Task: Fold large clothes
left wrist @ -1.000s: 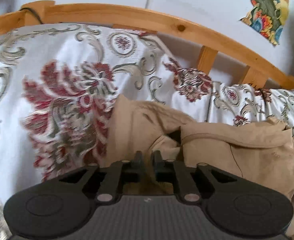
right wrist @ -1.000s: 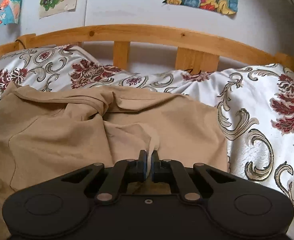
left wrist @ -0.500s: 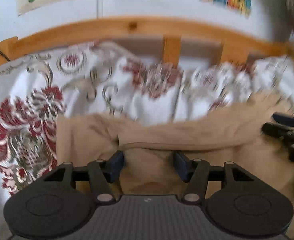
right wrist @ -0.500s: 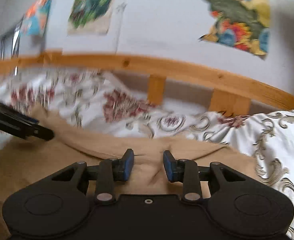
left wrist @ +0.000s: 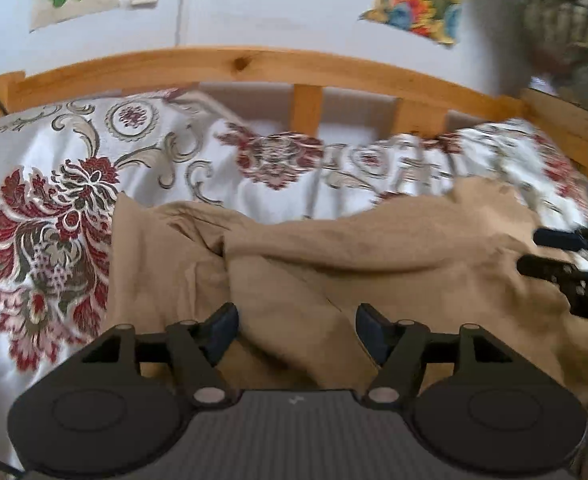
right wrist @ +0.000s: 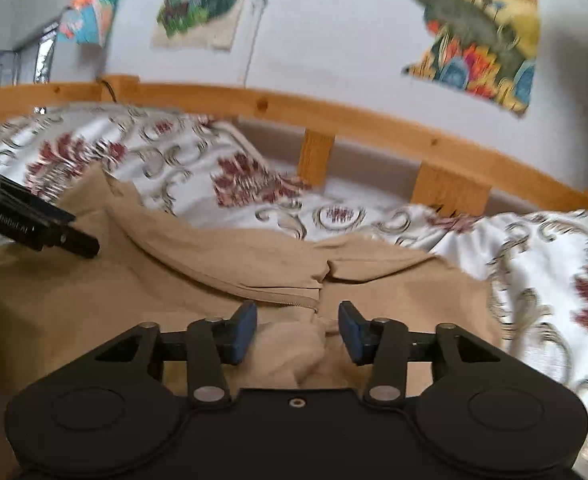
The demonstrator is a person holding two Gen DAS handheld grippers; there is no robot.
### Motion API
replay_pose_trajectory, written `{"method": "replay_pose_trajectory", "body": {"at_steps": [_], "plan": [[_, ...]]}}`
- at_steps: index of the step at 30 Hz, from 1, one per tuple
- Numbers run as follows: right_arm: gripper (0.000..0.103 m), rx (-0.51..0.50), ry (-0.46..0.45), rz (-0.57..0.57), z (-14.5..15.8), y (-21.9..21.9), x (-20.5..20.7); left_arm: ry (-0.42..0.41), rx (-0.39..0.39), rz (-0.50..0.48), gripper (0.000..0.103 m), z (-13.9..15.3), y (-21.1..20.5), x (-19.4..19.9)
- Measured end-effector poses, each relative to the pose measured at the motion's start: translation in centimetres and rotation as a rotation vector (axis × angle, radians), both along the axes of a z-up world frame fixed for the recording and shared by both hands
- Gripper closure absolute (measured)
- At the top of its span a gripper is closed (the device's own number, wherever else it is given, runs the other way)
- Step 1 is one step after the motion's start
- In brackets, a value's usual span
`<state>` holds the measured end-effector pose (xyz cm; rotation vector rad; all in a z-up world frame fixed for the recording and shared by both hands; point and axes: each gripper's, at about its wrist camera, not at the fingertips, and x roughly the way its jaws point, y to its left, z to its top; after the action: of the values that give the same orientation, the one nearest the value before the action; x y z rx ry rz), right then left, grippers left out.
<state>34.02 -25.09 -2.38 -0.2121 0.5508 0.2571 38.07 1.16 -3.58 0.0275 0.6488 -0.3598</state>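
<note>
Left wrist view, garment: the tan garment (left wrist: 334, 248) lies in rumpled layers on the bed (left wrist: 54, 184), from near the bed's middle toward its right side, short of the far edge by the wooden headboard (left wrist: 254, 64); a doubled-over upper edge suggests one fold is already laid
Left wrist view, left hand-held gripper: the left hand-held gripper (left wrist: 297, 330) is low over the cloth near the garment's left part with jaws wide and opening; cloth lies between and under the fingers (left wrist: 222, 328) but the pads do not press it, so it reads as a release that leaves the fold resting on the bed
Left wrist view, other tool: the right hand-held gripper (left wrist: 566, 256) reaches in from the right edge over the garment's right part
Left wrist view, hard to make out: the right side is smeared by motion blur, and the gripper body hides the garment's near edge

Right wrist view, garment: the same garment (right wrist: 214, 276) shows a zipped seam (right wrist: 286, 300) running toward the fingers
Right wrist view, right hand-held gripper: the right hand-held gripper (right wrist: 298, 330) has jaws partly apart and opening, a ridge of cloth between them, pads clear of it
Right wrist view, other tool: the left hand-held gripper (right wrist: 38, 228) enters from the left edge
Right wrist view, cut off: the bedcover pattern is blurred; what kind of garment it is I cannot tell
</note>
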Motion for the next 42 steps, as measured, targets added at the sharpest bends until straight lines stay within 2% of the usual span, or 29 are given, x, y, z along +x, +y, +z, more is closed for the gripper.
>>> {"method": "replay_pose_trajectory", "body": {"at_steps": [2, 5, 7, 9, 13, 15, 16, 18, 19, 20, 22, 26, 31, 34, 39, 42], "plan": [[0.052, -0.023, 0.040, 0.003, -0.8, -0.1, -0.9, 0.016, 0.033, -0.031, 0.032, -0.5, -0.3, -1.3], [0.051, -0.045, 0.153, -0.022, -3.5, -0.3, -0.5, 0.037, 0.152, -0.024, 0.031, -2.1, -1.7, -1.6], [0.051, -0.034, 0.188, -0.036, -4.7, -0.4, -0.1, 0.083, 0.177, 0.005, 0.031, -3.0, -2.2, -0.9], [0.051, -0.025, 0.191, -0.046, -4.5, -0.4, -0.1, 0.106, 0.178, 0.017, 0.028, -3.2, -2.4, -0.5], [0.047, 0.049, 0.176, -0.067, -2.0, -1.4, -1.4, 0.147, 0.112, 0.045, 0.021, -1.7, -1.4, -0.5], [0.038, 0.073, 0.158, -0.057, -0.3, -1.9, -2.9, 0.148, 0.069, 0.077, 0.015, -0.7, -0.5, -1.8], [0.030, 0.072, 0.149, -0.055, 0.5, -2.0, -3.8, 0.147, 0.055, 0.085, 0.014, -0.2, -0.1, -2.5], [0.022, 0.079, 0.138, -0.048, 2.1, -2.4, -5.9, 0.137, 0.052, 0.100, 0.013, 0.6, 0.3, -3.9], [0.018, 0.089, 0.138, -0.043, 2.9, -2.5, -6.9, 0.133, 0.056, 0.107, 0.010, 1.1, 0.4, -4.8], [0.012, 0.098, 0.143, -0.043, 3.5, -2.6, -8.0, 0.125, 0.059, 0.114, 0.003, 1.6, 0.4, -5.8], [0.005, 0.117, 0.151, -0.042, 4.9, -2.7, -10.6, 0.093, 0.062, 0.119, 0.001, 2.6, 0.3, -8.3], [0.001, 0.121, 0.180, -0.008, 6.6, -1.9, -16.3, 0.074, 0.088, 0.077, 0.001, 3.8, -0.6, -13.6], [0.001, -0.034, 0.208, 0.143, 7.8, 1.2, -22.2, 0.096, 0.187, -0.036, 0.001, 3.7, -2.2, -19.3], [0.001, -0.139, 0.253, 0.199, 7.9, 2.9, -24.9, 0.104, 0.211, -0.100, 0.001, 3.2, -2.8, -21.9], [0.001, -0.240, 0.404, 0.243, 5.4, 4.2, -26.8, 0.095, 0.227, -0.208, 0.001, 2.5, -3.7, -24.7], [0.001, -0.339, 0.438, 0.229, 3.3, 4.9, -26.4, 0.112, 0.217, -0.260, 0.001, 1.7, -4.1, -25.7]]}}
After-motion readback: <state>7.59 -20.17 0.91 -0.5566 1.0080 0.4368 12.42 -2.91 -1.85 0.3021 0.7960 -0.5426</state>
